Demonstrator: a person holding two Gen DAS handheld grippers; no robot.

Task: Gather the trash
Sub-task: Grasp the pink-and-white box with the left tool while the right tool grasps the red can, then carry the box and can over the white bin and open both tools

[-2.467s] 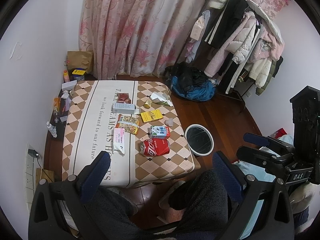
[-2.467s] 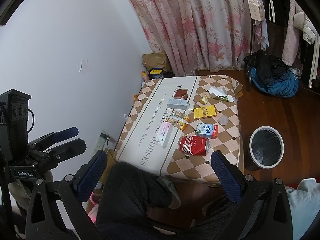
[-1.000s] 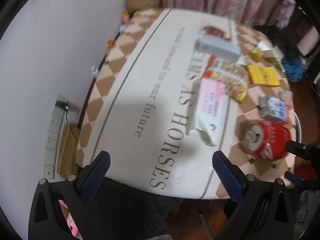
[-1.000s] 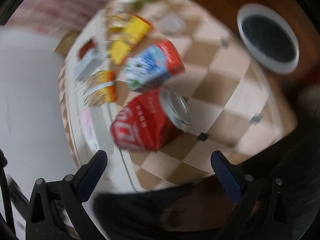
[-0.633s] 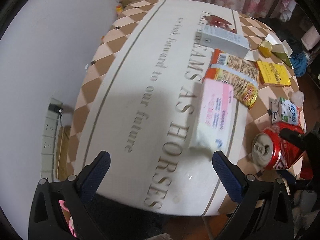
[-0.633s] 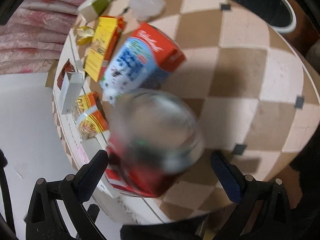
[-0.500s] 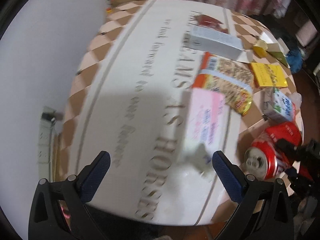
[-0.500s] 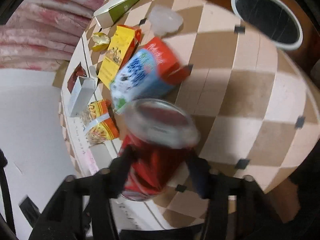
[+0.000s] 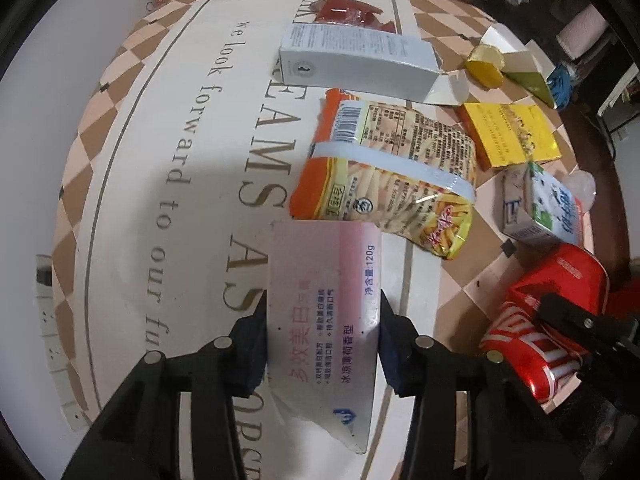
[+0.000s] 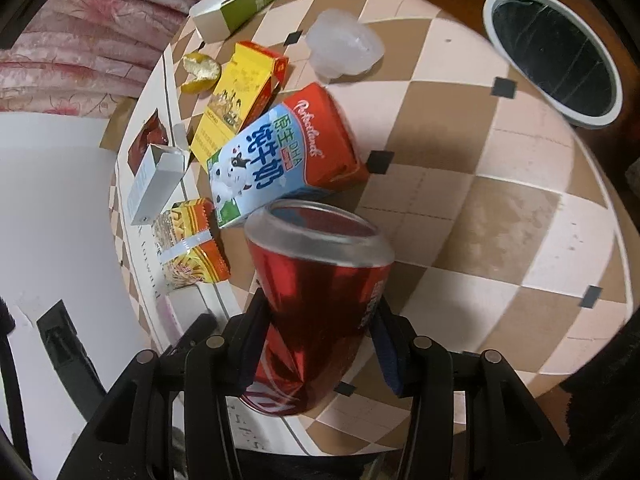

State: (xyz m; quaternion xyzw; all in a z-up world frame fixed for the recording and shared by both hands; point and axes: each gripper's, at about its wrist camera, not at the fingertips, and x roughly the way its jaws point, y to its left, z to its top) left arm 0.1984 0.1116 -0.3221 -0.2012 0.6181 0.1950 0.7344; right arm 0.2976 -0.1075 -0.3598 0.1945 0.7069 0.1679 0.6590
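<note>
My left gripper is shut on a pink and white toothpaste box lying on the table near its front edge. My right gripper is shut on a crushed red soda can, whose open top faces away from me. The can also shows in the left wrist view, with the right gripper's finger across it. A white-rimmed trash bin with a black liner stands on the floor past the table's right edge.
On the checkered tablecloth lie a milk carton, a yellow box, an orange snack bag, a white carton, a red wrapper, a peel, a green-white box and a clear plastic lump.
Both grippers came down to the table and closed: the left one on the toothpaste box, the right one on the red can.
</note>
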